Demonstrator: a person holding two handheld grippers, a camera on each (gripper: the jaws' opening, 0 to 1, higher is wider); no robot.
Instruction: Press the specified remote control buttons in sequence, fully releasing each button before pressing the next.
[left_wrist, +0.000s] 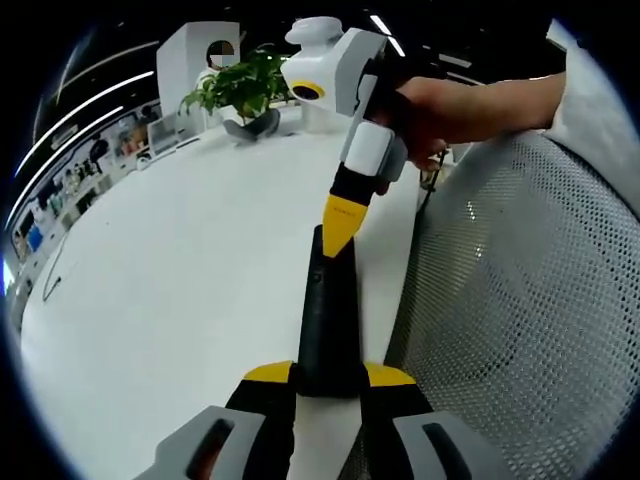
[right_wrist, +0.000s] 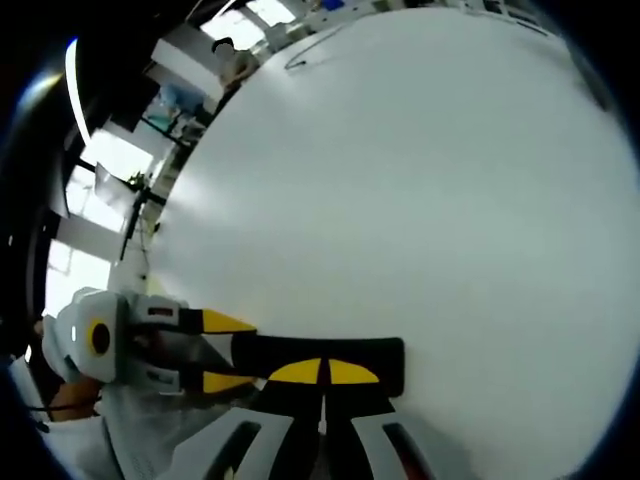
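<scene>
A leafy green plant (left_wrist: 238, 88) stood in a grey pot (left_wrist: 250, 125) at the white bench's (left_wrist: 180, 290) far edge. The long black remote control (left_wrist: 328, 320) lay clamped by its near end in the left gripper (left_wrist: 330, 385). The right gripper (left_wrist: 343, 222), held in a hand (left_wrist: 440, 110), pressed its closed yellow tips onto the remote's far end.

A potted plant (left_wrist: 243, 92) stands at the far edge of the white table (left_wrist: 170, 290), beside a mesh chair (left_wrist: 520, 300).
</scene>
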